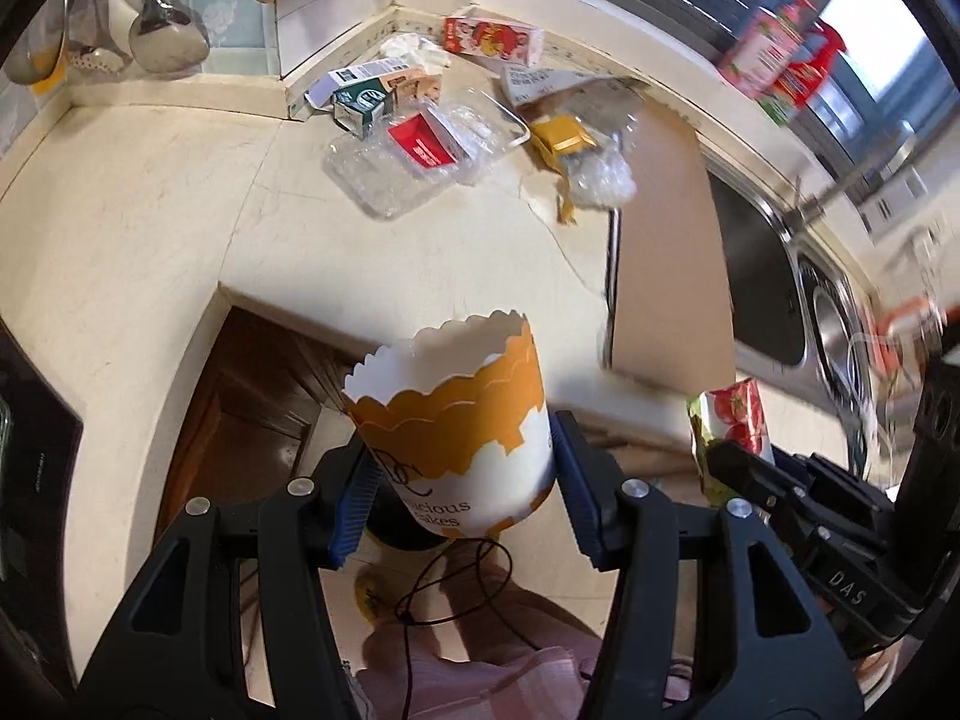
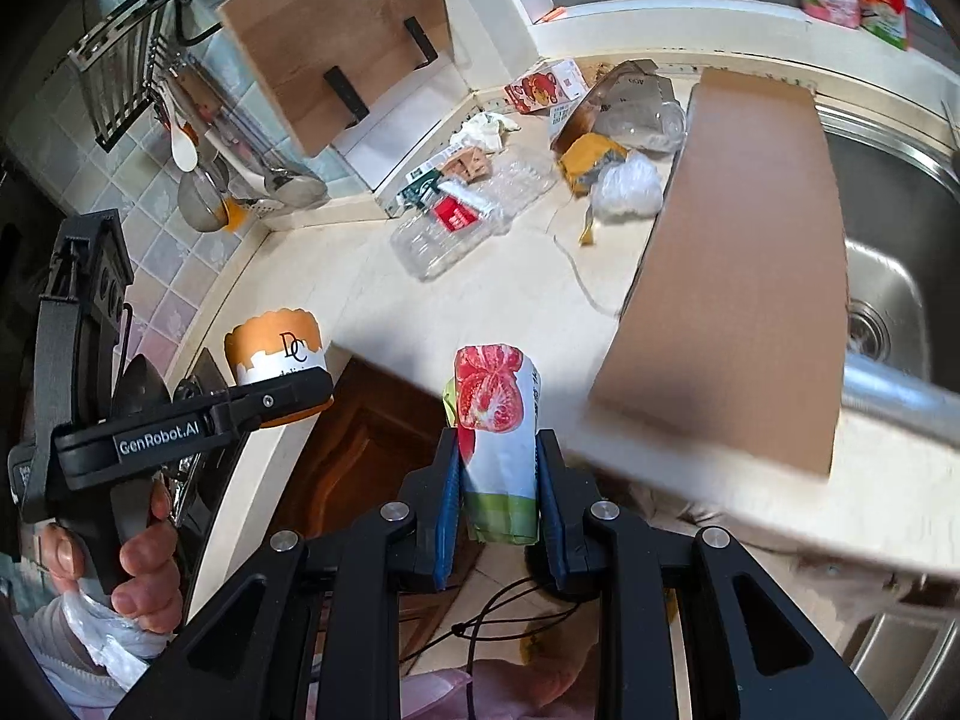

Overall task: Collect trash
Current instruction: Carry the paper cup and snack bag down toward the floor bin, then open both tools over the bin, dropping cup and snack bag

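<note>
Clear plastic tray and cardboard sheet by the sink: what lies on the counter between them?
Between the clear plastic tray and the cardboard sheet lie a crumpled yellow wrapper and a white plastic wad, clearest in the right wrist view.

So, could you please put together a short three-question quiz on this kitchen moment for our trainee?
1. True or false: the left gripper holds a paper cup.
2. What does the right gripper hold? A) a spoon B) a tomato carton C) a sponge
3. Fill in: a brown cardboard sheet lies partly over the ____.

Key:
1. True, the pads clamp its sides.
2. B.
3. Sink. More trash, including a clear plastic tray, waits on the counter.
</note>
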The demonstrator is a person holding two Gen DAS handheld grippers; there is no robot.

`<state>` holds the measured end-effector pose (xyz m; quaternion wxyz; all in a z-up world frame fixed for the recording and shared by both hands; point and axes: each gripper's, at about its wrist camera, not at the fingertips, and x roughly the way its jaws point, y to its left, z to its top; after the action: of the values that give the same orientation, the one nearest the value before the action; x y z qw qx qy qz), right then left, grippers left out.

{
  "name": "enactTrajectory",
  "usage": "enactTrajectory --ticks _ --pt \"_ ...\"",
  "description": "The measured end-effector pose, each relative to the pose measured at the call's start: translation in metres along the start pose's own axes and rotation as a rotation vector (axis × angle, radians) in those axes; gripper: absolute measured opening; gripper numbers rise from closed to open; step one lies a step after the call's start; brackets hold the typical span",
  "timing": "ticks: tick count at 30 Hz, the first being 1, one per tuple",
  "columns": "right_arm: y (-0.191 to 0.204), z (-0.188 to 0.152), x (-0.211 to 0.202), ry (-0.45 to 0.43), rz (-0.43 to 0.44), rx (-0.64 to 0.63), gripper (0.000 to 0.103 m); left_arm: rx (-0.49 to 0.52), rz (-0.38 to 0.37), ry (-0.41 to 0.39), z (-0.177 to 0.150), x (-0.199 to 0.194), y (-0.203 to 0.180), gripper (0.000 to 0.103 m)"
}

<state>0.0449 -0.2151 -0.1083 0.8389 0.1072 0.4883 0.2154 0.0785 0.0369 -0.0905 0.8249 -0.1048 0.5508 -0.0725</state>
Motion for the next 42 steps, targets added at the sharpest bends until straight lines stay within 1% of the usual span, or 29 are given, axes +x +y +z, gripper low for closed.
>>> enactTrajectory --ticks 5,11,16,22,25,29,32,37,42 --pt "0.021 -0.044 -0.014 -0.013 -0.031 0.028 0.023 0.087 -0.016 -0.008 -0.031 -0.011 0.006 0.052" --pt "0.034 -0.096 -0.009 0.025 -0.054 0.081 0.023 0.164 -0.006 0.010 -0.068 -0.007 0.013 0.052" --pt "0.037 -0.132 0.009 0.077 -0.062 0.120 0.023 0.192 0.017 0.056 -0.097 0.011 0.024 0.052" --pt "0.030 -0.161 0.041 0.144 -0.070 0.162 0.023 0.201 0.047 0.122 -0.125 0.044 0.036 0.052" --pt "0.021 -0.169 0.060 0.177 -0.070 0.181 0.023 0.210 0.062 0.143 -0.136 0.062 0.040 0.052" --pt "0.008 -0.181 0.092 0.221 -0.063 0.211 0.024 0.226 0.078 0.164 -0.151 0.093 0.045 0.052" --pt "-0.006 -0.195 0.127 0.264 -0.069 0.233 0.024 0.226 0.084 0.190 -0.162 0.125 0.050 0.052" --pt "-0.032 -0.215 0.190 0.325 -0.073 0.260 0.025 0.202 0.083 0.260 -0.182 0.198 0.061 0.052" --pt "-0.073 -0.244 0.270 0.389 -0.082 0.310 0.025 0.167 0.097 0.322 -0.197 0.277 0.074 0.053"
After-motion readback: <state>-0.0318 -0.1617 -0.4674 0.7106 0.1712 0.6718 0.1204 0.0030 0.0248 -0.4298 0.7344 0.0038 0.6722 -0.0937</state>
